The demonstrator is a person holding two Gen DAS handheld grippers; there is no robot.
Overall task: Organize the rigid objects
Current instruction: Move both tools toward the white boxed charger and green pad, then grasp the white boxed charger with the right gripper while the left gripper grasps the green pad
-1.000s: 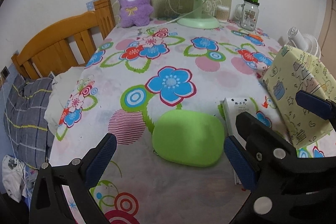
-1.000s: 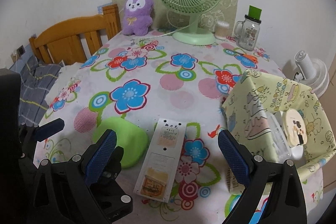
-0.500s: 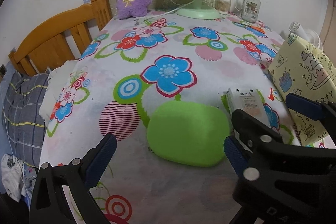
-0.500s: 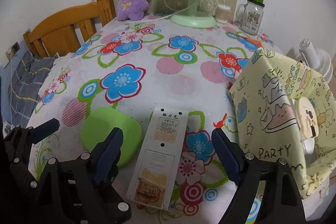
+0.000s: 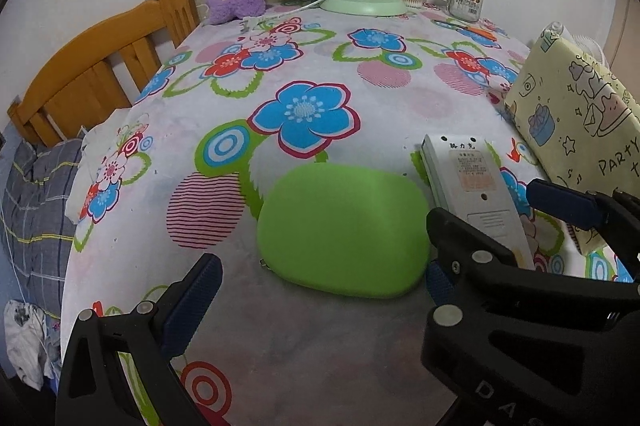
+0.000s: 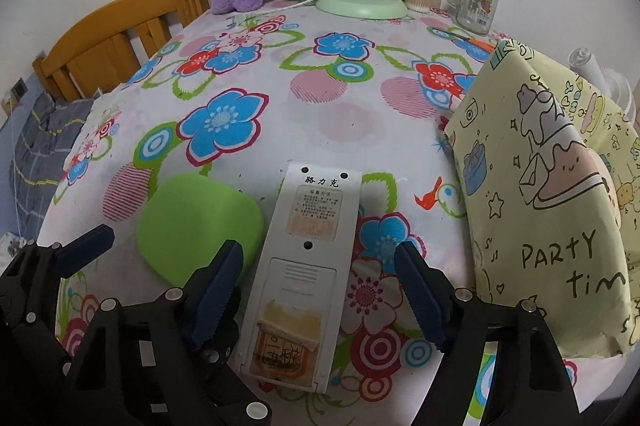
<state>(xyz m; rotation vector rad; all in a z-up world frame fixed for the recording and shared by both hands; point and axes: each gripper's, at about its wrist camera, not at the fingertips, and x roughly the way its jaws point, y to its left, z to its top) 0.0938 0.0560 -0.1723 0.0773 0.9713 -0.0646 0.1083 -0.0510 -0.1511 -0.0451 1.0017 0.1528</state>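
Tablecloth (image 6: 360, 130): floral, covers table.
Green case (image 5: 344, 230): near edge, left of white remote (image 6: 304, 266).
Left gripper (image 5: 320, 278): tongs apart, flanking case.
Right gripper (image 6: 320, 286): tongs apart, straddling remote.

A green case (image 5: 343, 229) with rounded corners and a smooth, matte top lies flat on the flowered tablecloth (image 5: 304, 74). Just beside it, on the side toward the yellow cartoon-printed bag (image 6: 552, 210), lies a long white remote-shaped device (image 6: 306, 266), flat and face down, with printed characters near its far end, a pale label below them, a ribbed battery cover, and a worn yellowish sticker at its near end. The case's edge looks to be touching or nearly touching it. The bag stands close beyond the device, apart from it.
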